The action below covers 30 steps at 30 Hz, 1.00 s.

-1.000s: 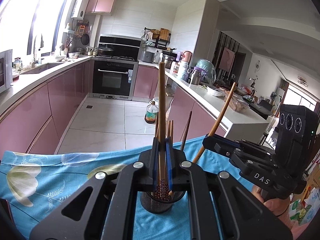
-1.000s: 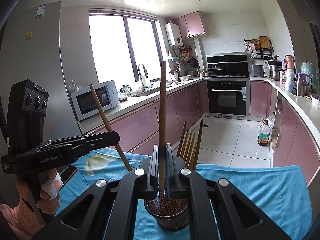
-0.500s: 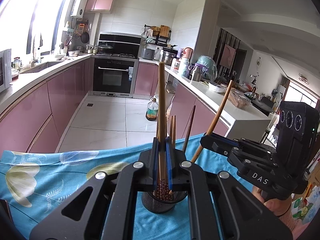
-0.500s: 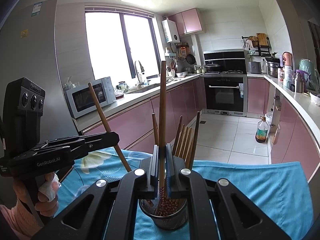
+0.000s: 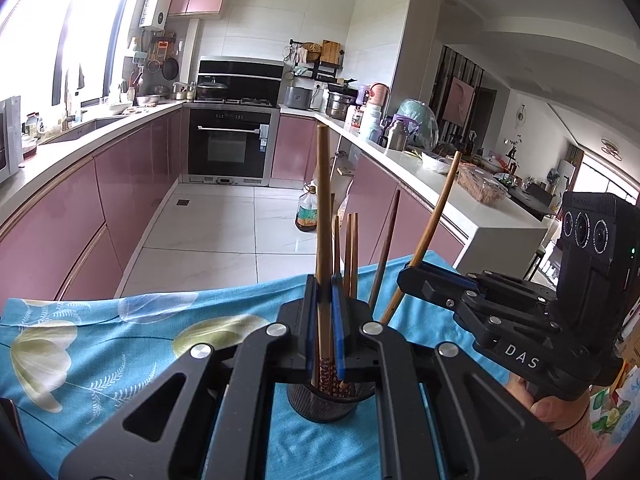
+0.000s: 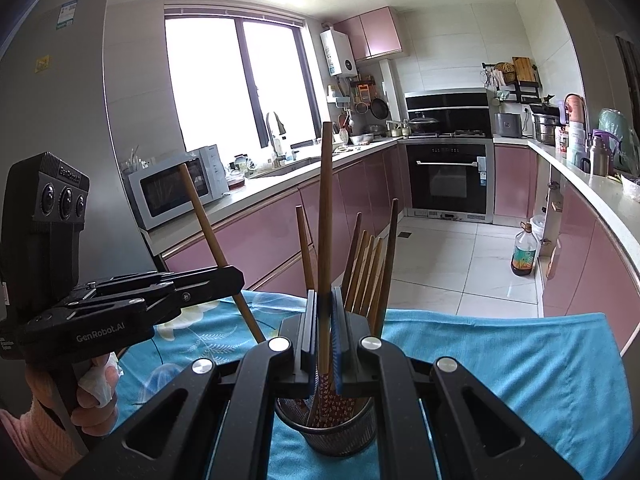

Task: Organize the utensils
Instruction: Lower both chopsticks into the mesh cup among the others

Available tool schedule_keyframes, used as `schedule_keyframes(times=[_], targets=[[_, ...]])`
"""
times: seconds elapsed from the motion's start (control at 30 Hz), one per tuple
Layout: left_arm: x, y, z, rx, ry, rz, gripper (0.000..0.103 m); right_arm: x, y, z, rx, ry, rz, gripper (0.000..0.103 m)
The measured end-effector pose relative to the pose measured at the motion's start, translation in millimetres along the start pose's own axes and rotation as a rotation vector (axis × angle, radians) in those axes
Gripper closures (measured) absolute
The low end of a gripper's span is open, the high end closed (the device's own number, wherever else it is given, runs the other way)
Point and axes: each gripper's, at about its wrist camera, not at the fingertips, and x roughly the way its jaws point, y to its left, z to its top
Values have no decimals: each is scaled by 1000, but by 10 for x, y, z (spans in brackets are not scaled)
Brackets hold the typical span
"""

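Observation:
A black mesh utensil cup (image 5: 326, 402) stands on the blue flowered cloth and holds several wooden chopsticks (image 5: 351, 248). It also shows in the right wrist view (image 6: 332, 426). My left gripper (image 5: 324, 312) is shut on one upright chopstick (image 5: 323, 200) whose patterned lower end is in the cup. My right gripper (image 6: 324, 320) is shut on another chopstick (image 6: 326, 208), its lower end also in the cup. Each gripper shows in the other's view, the right (image 5: 408, 276) and the left (image 6: 236, 276), with its chopstick slanting.
The blue cloth (image 6: 520, 364) covers the table, its far edge just behind the cup. Beyond are pink kitchen cabinets (image 5: 80, 216), an oven (image 5: 228, 148), an oil bottle (image 5: 307, 212) on the floor and a cluttered counter (image 5: 440, 164) on the right.
Both grippers have sunk a little with their chopsticks, so the patterned lower ends sit deeper in the cup. More chopsticks in the cup have come into view.

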Motion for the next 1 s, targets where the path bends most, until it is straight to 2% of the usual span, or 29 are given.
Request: schedule_keyframes(times=[1.0], targets=[[239,88,-108,4,55,6,96,67,-110,-75,19,30,4,97]])
